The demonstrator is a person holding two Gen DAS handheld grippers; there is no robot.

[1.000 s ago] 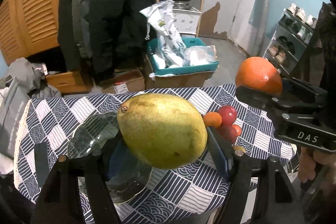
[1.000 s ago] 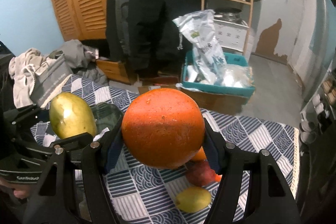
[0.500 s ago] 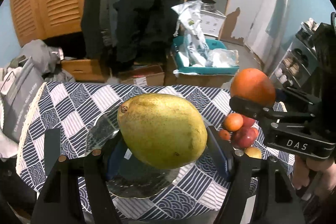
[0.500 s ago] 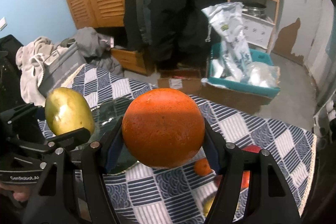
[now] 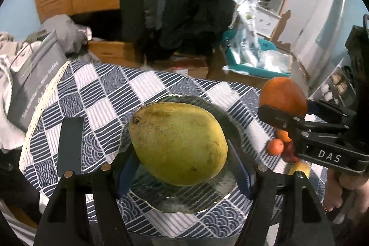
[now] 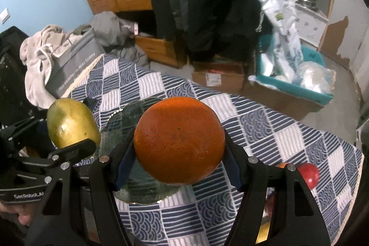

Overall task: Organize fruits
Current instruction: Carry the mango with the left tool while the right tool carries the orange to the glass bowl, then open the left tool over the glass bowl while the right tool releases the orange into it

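My left gripper (image 5: 182, 167) is shut on a yellow-green mango (image 5: 177, 142) and holds it above a clear glass plate (image 5: 216, 200) on the checked tablecloth. My right gripper (image 6: 178, 167) is shut on a large orange (image 6: 179, 142), also above the plate (image 6: 120, 121), to the right of the mango (image 6: 71, 126). The orange also shows at the right of the left wrist view (image 5: 282, 96). Small loose fruits, a small orange one (image 5: 274, 146) and a red one (image 6: 309, 173), lie on the cloth at the right.
The table with the blue-and-white checked cloth (image 5: 103, 93) stands in a cluttered room. A grey bag (image 5: 34, 77) and clothes lie at its left edge. Cardboard boxes and a teal bin (image 6: 297, 84) stand on the floor beyond.
Both grippers have moved left with their fruits and now hang over the glass plate. The pile of small fruits has slid to the right of both views.
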